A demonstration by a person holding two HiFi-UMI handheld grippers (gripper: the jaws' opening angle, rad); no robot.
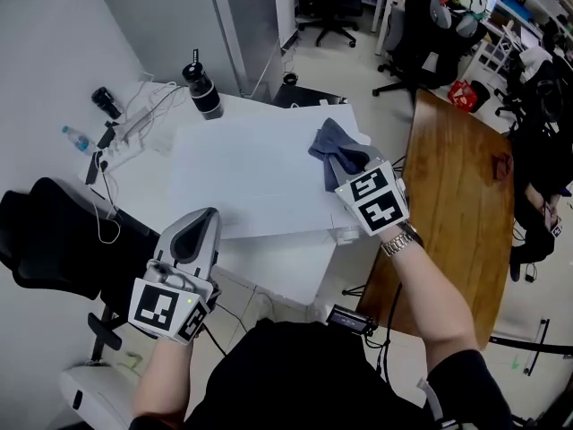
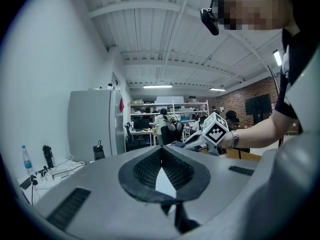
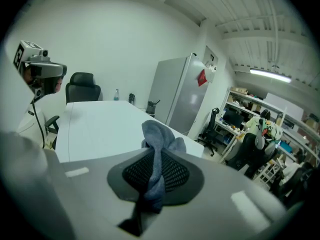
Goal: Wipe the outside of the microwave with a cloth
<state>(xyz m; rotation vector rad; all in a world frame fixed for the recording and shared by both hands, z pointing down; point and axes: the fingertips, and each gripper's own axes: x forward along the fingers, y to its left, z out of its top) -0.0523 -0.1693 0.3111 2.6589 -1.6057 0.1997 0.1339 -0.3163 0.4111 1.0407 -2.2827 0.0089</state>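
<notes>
Left arm: forearm rises from the bottom edge of the head view; the left gripper (image 1: pixel 208 215) points roughly level, over the near left edge of the white box
Left fingers: pressed together at the tips, nothing between them (image 2: pixel 161 165)
Right arm: forearm with a wristwatch (image 1: pixel 398 243) reaches in from the lower right; the right gripper (image 1: pixel 347 174) tilts downward over the box's right side
Right fingers: clamped on a grey-blue cloth (image 3: pixel 157 139), which runs as a twisted strand between the pads and bunches out beyond the tips
Cloth: over the far right part of the white top, near its corner (image 1: pixel 336 146); whether it touches the surface cannot be told
Microwave: seems to be the white box (image 1: pixel 251 173) with the flat top, between the two grippers
Beyond: black flask (image 1: pixel 204 92) at the far left corner; wooden table (image 1: pixel 457 195) just right of the box
</notes>
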